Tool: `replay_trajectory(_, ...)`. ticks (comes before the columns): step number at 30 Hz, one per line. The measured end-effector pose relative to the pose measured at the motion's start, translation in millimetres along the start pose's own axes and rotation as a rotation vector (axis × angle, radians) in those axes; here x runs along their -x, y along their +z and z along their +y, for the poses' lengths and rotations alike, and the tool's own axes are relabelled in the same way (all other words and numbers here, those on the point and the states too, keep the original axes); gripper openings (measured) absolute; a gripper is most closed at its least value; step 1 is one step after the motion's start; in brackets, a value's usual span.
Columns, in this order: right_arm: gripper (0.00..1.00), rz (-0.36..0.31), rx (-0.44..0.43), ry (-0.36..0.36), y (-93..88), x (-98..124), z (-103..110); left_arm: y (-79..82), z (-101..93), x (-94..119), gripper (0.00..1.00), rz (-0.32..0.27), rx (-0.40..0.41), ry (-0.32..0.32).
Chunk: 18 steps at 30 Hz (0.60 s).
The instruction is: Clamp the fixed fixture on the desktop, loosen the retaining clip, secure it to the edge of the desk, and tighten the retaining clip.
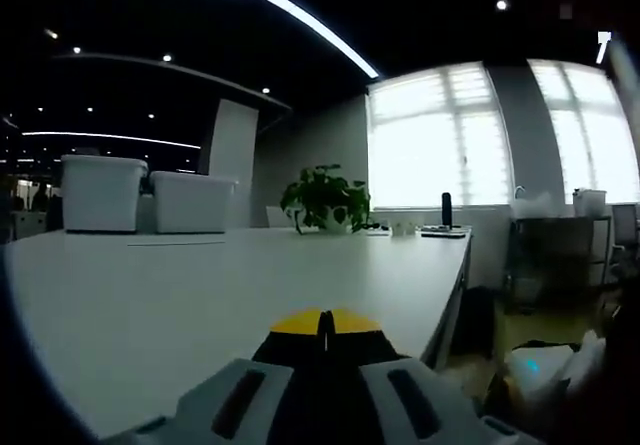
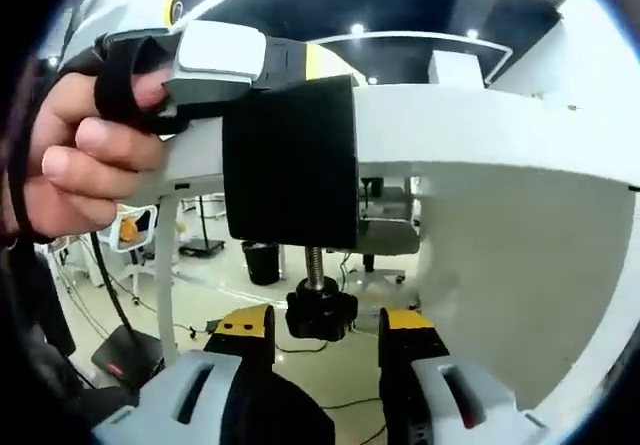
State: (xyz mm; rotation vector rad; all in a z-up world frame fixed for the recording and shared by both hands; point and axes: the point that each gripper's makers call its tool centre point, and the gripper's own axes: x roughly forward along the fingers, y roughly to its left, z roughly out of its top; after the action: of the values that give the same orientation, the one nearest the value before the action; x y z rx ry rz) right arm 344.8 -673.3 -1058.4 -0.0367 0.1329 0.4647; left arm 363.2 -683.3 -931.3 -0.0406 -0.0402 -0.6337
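Observation:
The black clamp fixture [image 2: 290,160] sits over the edge of the white desk [image 2: 480,125]. Its threaded screw [image 2: 315,263] hangs below, ending in a black knob [image 2: 320,315]. A hand [image 2: 75,145] holds my left gripper [image 2: 300,60], which lies along the fixture's top. In the left gripper view its yellow tips [image 1: 322,322] are pressed together over a dark part low on the desk [image 1: 200,285]. My right gripper [image 2: 325,327] is under the desk, open. One yellow-tipped finger [image 2: 245,325] stands on each side of the knob, with a small gap to it.
Two white bins [image 1: 100,193] and a potted plant [image 1: 325,197] stand at the desk's far end, before bright windows [image 1: 440,135]. A side table [image 1: 560,230] is to the right. Under the desk are a dark bin [image 2: 262,262], an office chair [image 2: 385,230] and floor cables [image 2: 120,305].

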Motion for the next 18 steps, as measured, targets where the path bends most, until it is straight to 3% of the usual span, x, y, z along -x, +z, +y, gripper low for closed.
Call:
replay_trajectory(6,0.24,-0.020,0.054,-0.071,6.1,0,0,0.2,0.8,0,0.01,-0.010,0.002,-0.005)
replay_trajectory(11,0.23,0.007,0.035,-0.084,6.0,0,0,1.0,0.7,0,0.01,-0.015,0.003,-0.004)
replay_trajectory(13,0.23,0.019,0.041,-0.044,5.5,-2,2,1.0,0.7,1,0.01,-0.015,0.002,-0.004)
replay_trajectory(18,0.22,-0.033,0.099,0.248,6.7,-1,10,0.8,0.3,1,0.01,-0.009,0.002,-0.006)
